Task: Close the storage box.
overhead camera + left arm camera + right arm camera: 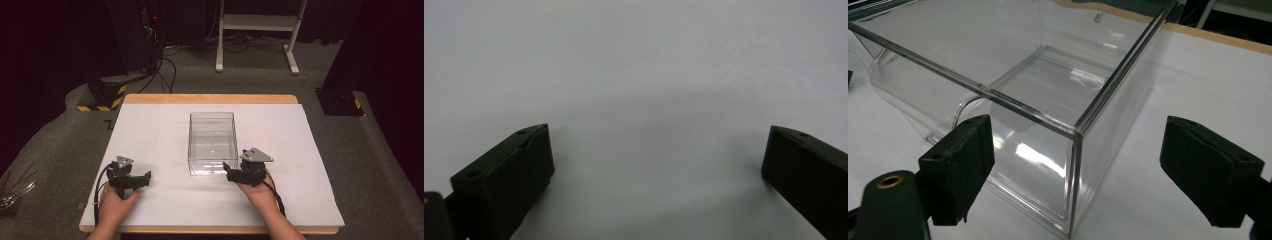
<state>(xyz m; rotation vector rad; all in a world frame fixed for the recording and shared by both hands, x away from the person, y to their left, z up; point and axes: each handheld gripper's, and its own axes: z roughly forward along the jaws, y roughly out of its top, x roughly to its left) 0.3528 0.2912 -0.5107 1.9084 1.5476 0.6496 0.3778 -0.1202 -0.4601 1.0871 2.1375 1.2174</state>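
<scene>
A clear plastic box (212,142) stands empty in the middle of the white table (150,130). My right gripper (231,174) sits just off its near right corner, open, jaws wide apart. In the right gripper view that corner of the box (1075,165) lies between the jaws of the right gripper (1080,170), close but untouched. My left gripper (142,179) rests low over the table at the near left, open. The left gripper (659,160) has only bare white surface between its jaws.
The table has a wooden rim (210,98) at the far edge. Beyond it stand a white frame's legs (257,35) on grey carpet, and a post base with yellow and black stripes (102,97) at the far left. Cables (165,65) lie on the floor.
</scene>
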